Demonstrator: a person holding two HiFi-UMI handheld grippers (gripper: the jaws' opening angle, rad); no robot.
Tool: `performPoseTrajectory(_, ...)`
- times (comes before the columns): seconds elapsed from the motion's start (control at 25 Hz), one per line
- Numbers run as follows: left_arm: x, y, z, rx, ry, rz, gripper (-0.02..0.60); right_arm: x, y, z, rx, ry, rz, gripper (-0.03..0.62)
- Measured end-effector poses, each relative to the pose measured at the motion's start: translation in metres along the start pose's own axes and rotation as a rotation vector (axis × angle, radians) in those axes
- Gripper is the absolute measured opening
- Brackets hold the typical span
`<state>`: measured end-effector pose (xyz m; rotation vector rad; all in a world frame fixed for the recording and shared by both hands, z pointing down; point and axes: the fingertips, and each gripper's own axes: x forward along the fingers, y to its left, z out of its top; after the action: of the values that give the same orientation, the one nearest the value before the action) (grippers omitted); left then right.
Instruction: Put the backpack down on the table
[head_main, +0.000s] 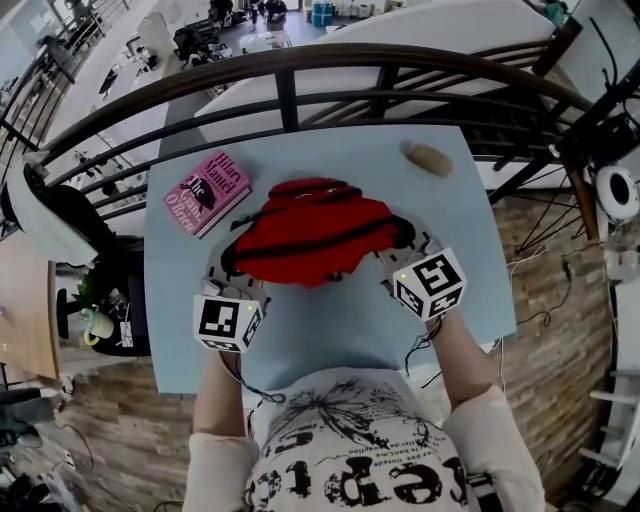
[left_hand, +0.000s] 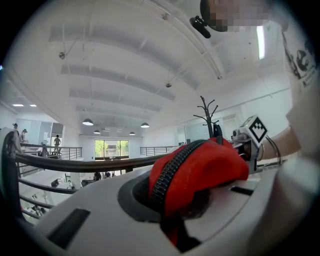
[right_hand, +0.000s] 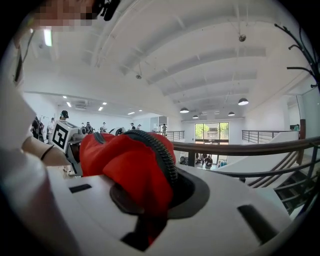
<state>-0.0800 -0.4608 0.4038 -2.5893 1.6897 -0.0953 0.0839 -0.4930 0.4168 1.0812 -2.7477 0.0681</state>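
A red backpack (head_main: 315, 235) with black zips and straps hangs between my two grippers, over the middle of the pale blue table (head_main: 330, 330). On its left side my left gripper (head_main: 232, 278) is shut on the red fabric and a black zip (left_hand: 167, 175). On its right side my right gripper (head_main: 400, 255) is shut on the same cloth (right_hand: 132, 172), which bunches up over its jaws. Whether the bag's underside touches the table is hidden. Each gripper's marker cube shows in the other's view.
A pink book (head_main: 207, 192) lies at the table's back left. A brown oval object (head_main: 427, 157) lies at the back right. A dark railing (head_main: 290, 70) curves behind the table. An office chair (head_main: 60, 215) stands to the left. The person's body is at the near edge.
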Motion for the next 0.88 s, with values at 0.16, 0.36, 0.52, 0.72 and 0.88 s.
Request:
performPoseTrajectory(0.16, -0.023, -0.021, -0.017, 0.018, 0.029, -0.039, 0.021, -0.023, 0.017, -0.021, 0.006, 0.037, -0.005, 0.049)
performPoseTrajectory(0.36, -0.051, -0.039, -0.044, 0.008, 0.076, -0.08, 0.021, -0.043, 0.043, -0.05, 0.015, 0.083, -0.022, 0.054)
performPoseTrajectory(0.52, -0.071, -0.051, -0.061, 0.01, 0.094, -0.108, 0.021, -0.059, 0.06, -0.068, 0.006, 0.115, -0.043, 0.057)
performPoseTrajectory(0.72, -0.099, -0.064, -0.091, 0.036, 0.113, -0.133, 0.021, -0.078, 0.085, -0.094, -0.016, 0.182, -0.05, 0.066)
performPoseTrajectory(0.88, -0.119, -0.074, -0.12, 0.019, 0.166, -0.176, 0.021, -0.089, 0.104, -0.119, -0.02, 0.249, -0.046, 0.076)
